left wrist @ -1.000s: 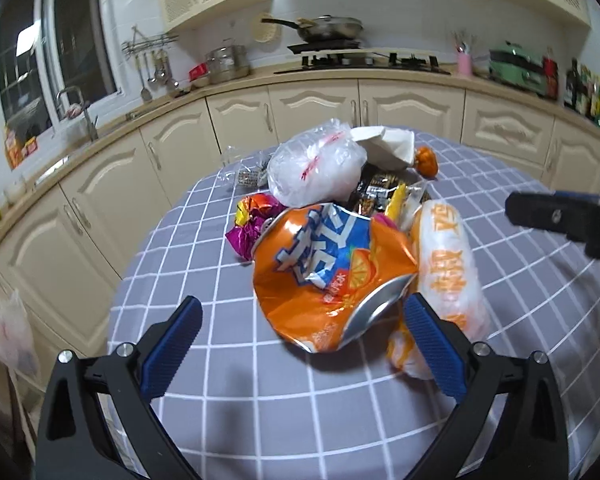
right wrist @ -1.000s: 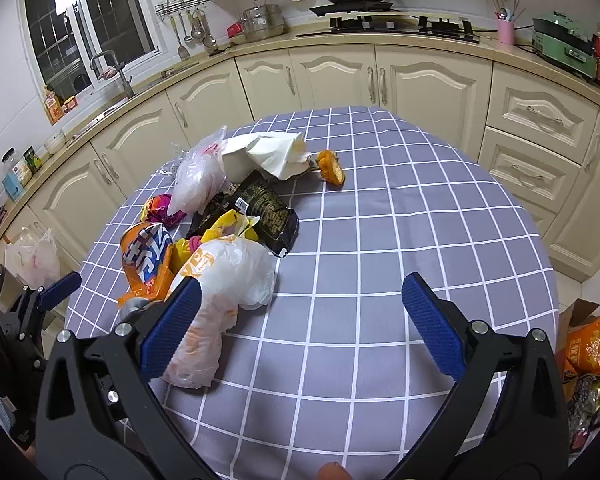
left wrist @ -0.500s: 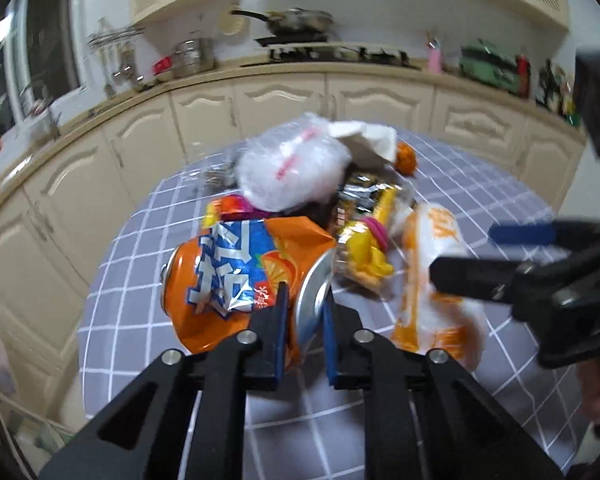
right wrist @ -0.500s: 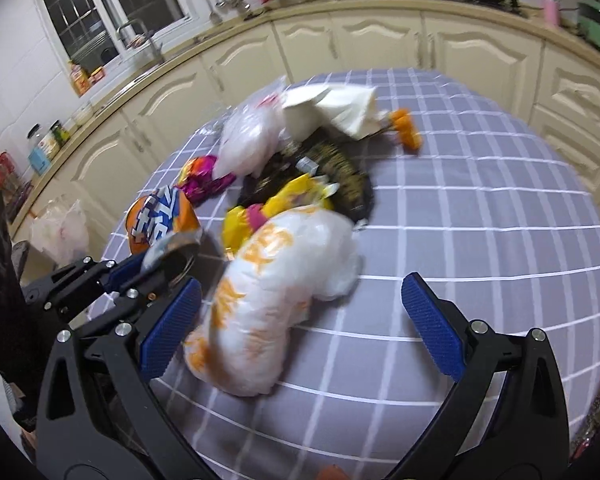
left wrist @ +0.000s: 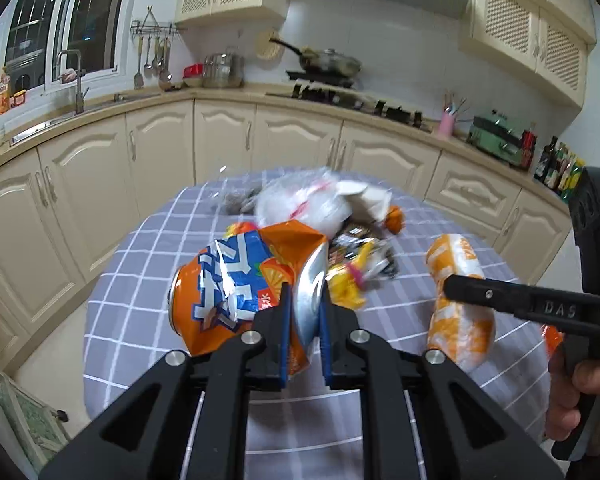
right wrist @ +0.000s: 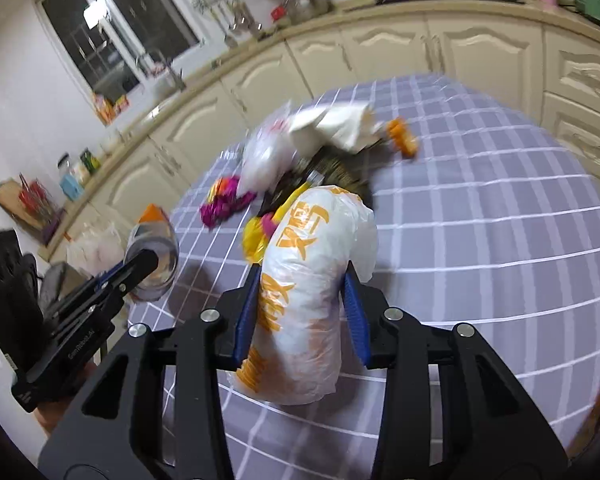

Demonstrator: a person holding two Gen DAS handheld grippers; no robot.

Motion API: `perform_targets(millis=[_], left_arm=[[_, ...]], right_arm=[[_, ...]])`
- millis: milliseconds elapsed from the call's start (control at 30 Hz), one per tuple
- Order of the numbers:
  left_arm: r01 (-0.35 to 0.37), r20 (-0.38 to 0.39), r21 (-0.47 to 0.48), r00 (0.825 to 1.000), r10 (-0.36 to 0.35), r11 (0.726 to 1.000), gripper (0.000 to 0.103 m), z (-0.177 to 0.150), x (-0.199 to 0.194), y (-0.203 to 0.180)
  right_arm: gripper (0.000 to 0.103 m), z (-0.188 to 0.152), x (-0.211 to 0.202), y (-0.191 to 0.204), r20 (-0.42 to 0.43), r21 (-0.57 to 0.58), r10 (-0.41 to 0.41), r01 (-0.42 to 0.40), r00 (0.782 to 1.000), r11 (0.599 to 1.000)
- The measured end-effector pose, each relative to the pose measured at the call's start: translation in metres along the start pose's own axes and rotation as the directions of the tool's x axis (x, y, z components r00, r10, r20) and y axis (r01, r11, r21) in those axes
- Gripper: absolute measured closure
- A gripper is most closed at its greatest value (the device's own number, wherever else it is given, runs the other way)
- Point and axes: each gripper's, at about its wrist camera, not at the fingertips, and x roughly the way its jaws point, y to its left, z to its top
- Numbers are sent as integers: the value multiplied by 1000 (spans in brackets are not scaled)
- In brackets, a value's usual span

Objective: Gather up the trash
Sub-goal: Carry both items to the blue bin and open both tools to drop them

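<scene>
Blur smears the far trash pile (left wrist: 320,208) at centre frame in the left wrist view; the left claw (left wrist: 305,312) pinches the crumpled orange can (left wrist: 236,280) by its silver end, above the checked table (left wrist: 140,264), whose left edge lies near. Right wrist view: the right claw (right wrist: 300,312) is closing around the soft white-and-orange plastic bag (right wrist: 312,280), pads against its sides; open cloth at right.

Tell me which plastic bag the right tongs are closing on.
The white bag with orange lettering, lying nearest between the right tongs. The other bag, with red marks, sits farther back in the pile, untouched.
</scene>
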Motion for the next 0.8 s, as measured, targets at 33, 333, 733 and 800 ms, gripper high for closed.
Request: perform_targets(millis=[33,333,733,800], left_arm=[[11,10,2,1000,-11,1000,92,3,-3,-7],[220,22,154,974,-226,963,92,32,-9,-130],[546,-188,293,838,-513,785,92,0,62,-350],[590,-245,293,807,-537,753,92,-14,80,-384]], right_arm=[[64,2,-7,-5,17,6,-1,1,1000,1000],[64,8,-104,-111,188,176,-137,103,973,979],[64,-95,-151,-354,1,556,-419,347,908,755],[64,-116,-145,-385,-51,589,-423,369,905,719]])
